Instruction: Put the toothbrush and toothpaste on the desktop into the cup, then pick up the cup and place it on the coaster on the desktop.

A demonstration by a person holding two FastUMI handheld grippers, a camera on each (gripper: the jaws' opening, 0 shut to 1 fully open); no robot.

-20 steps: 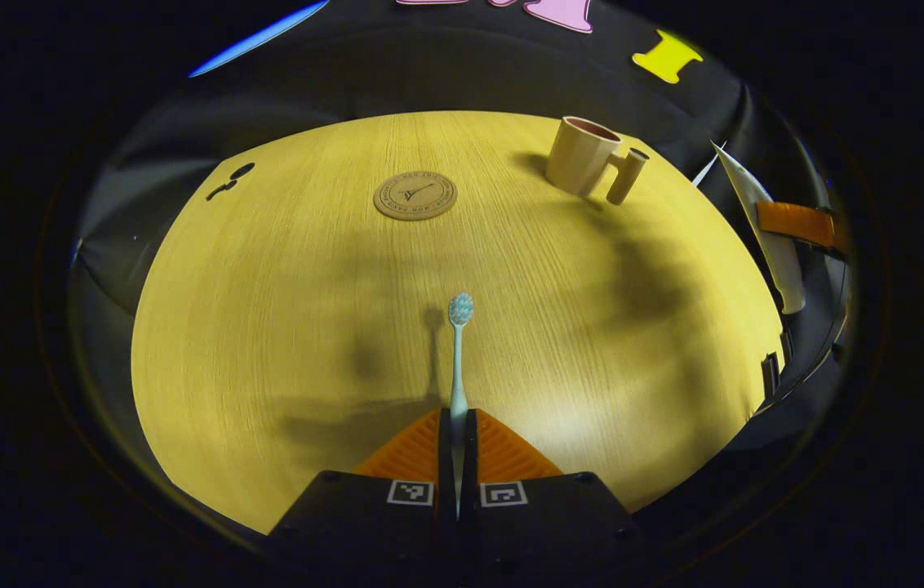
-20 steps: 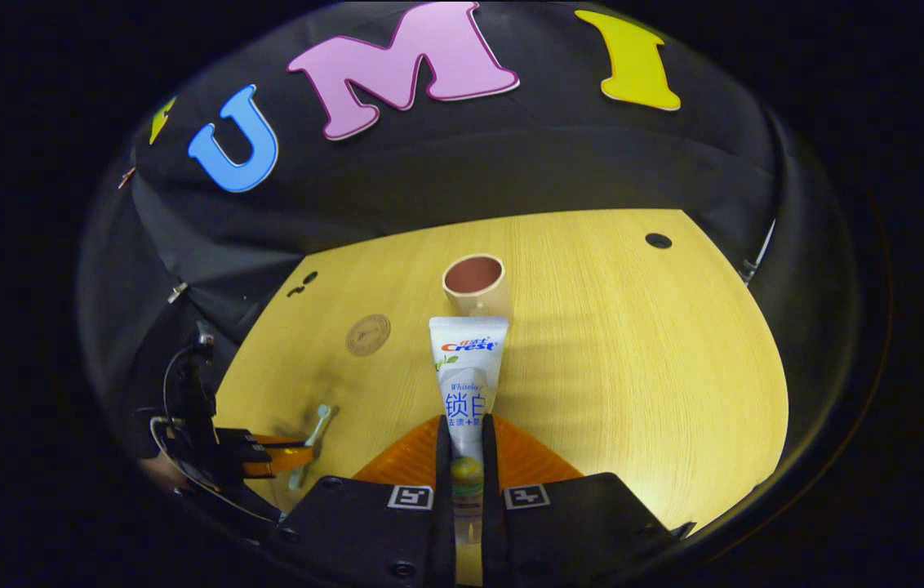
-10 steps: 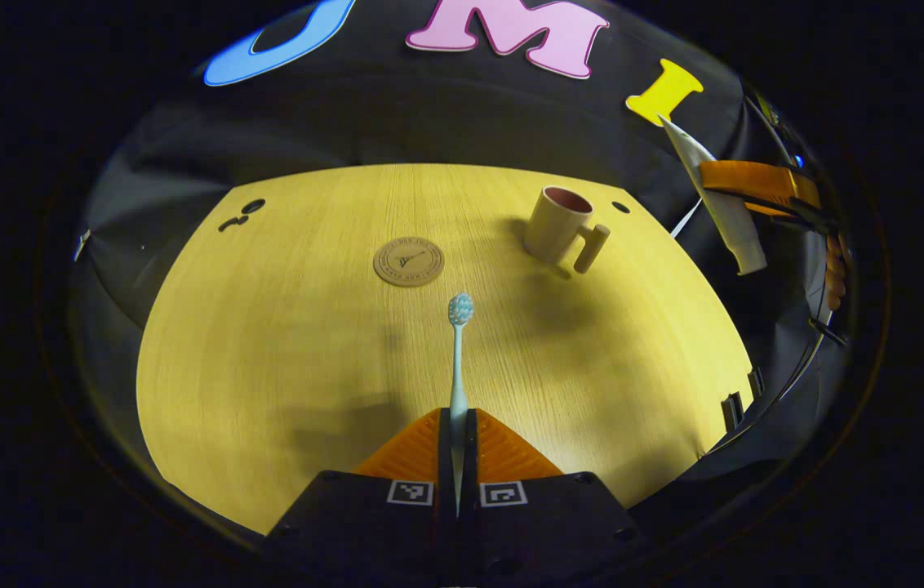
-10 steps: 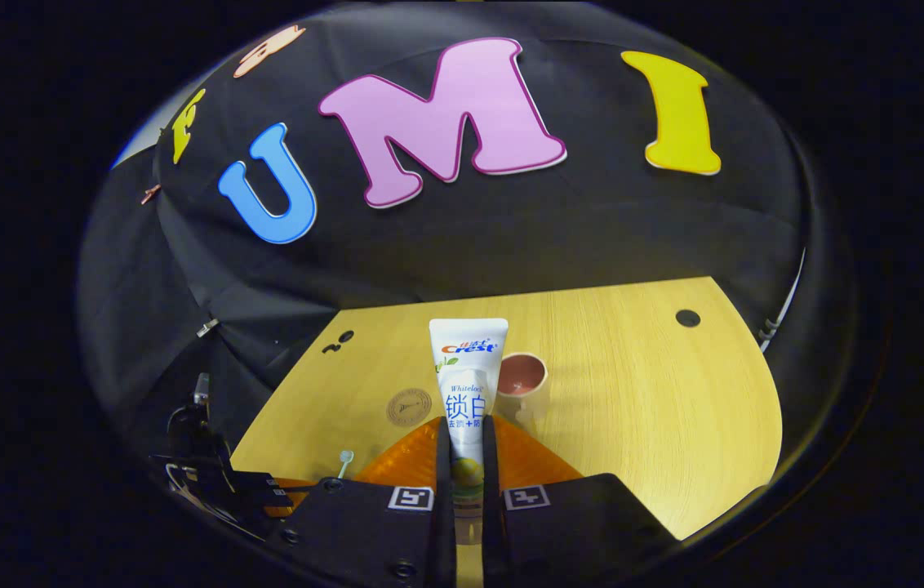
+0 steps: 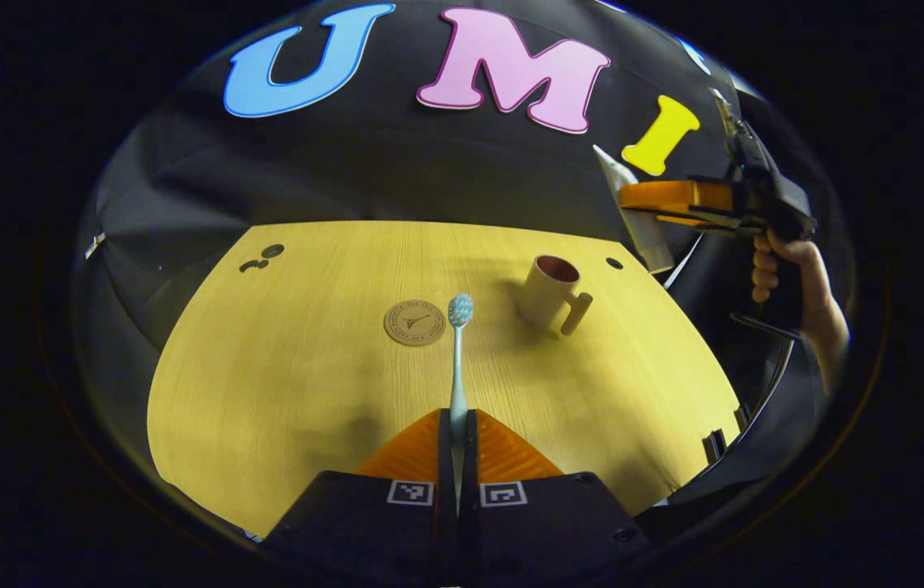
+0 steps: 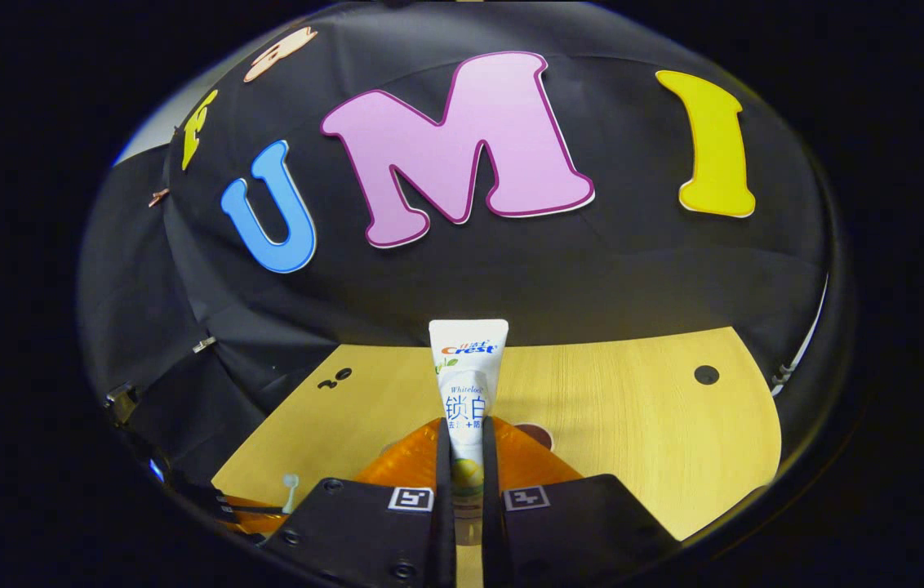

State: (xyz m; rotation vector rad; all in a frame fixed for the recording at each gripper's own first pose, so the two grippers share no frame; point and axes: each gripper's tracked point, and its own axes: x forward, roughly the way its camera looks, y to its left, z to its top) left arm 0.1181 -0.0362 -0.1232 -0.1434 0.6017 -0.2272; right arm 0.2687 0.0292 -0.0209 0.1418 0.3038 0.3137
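My left gripper [image 5: 457, 418] is clamped on the toothbrush [image 5: 458, 359], raised above the tabletop [image 5: 282, 384] with the coaster [image 5: 415, 322] and cup [image 5: 548, 291] beyond, while my right gripper [image 6: 462, 425] pinches the toothpaste [image 6: 466, 384] above the cup.

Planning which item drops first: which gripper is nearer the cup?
Right, by the look of it. The right gripper hangs high, just beyond the cup with the toothpaste. The left gripper, holding the toothbrush, sits back toward the desk's near edge.
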